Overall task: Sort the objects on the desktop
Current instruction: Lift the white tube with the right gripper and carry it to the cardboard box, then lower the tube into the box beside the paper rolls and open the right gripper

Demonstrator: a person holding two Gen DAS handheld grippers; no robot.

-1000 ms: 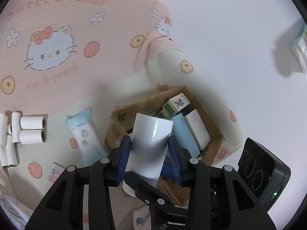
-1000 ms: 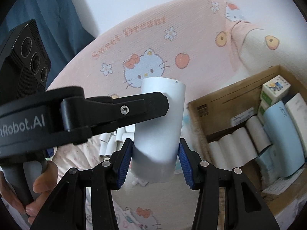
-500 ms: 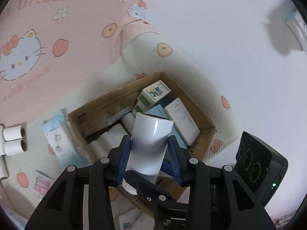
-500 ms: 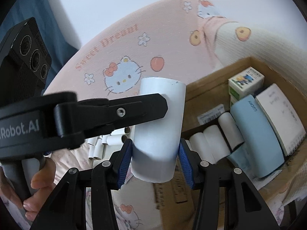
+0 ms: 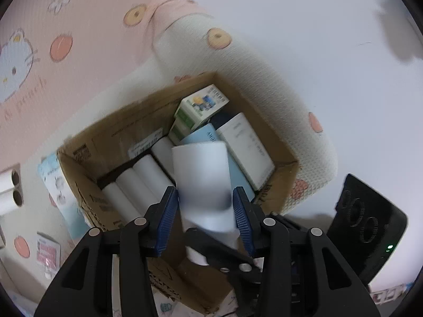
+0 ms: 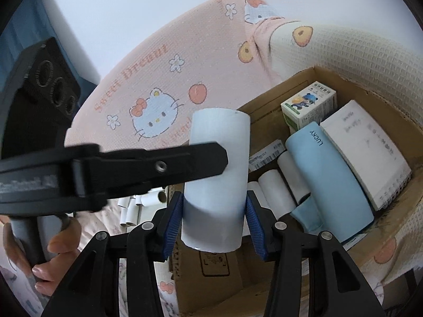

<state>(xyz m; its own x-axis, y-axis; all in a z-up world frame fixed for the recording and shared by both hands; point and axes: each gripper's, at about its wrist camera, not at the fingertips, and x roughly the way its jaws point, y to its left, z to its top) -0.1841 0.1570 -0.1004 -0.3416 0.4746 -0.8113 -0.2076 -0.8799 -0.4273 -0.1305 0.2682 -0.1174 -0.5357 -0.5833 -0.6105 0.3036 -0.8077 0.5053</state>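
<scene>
Two grippers, one white roll each, above the cardboard box (image 5: 111, 134).
We see the left gripper (image 5: 203, 219) opening, its blue pads drawing off the white roll (image 5: 201, 179) between them, directly over the rolls (image 5: 137, 185) packed below the fingertips. Our right gripper (image 6: 214, 219) clamps its own roll (image 6: 216, 174) upright, the box ahead and right of its fingers. We judge the risk thus: released tilted, the left roll may bounce off the blue case (image 6: 327, 182) or the left gripper's finger crossing the right roll could knock it.
</scene>
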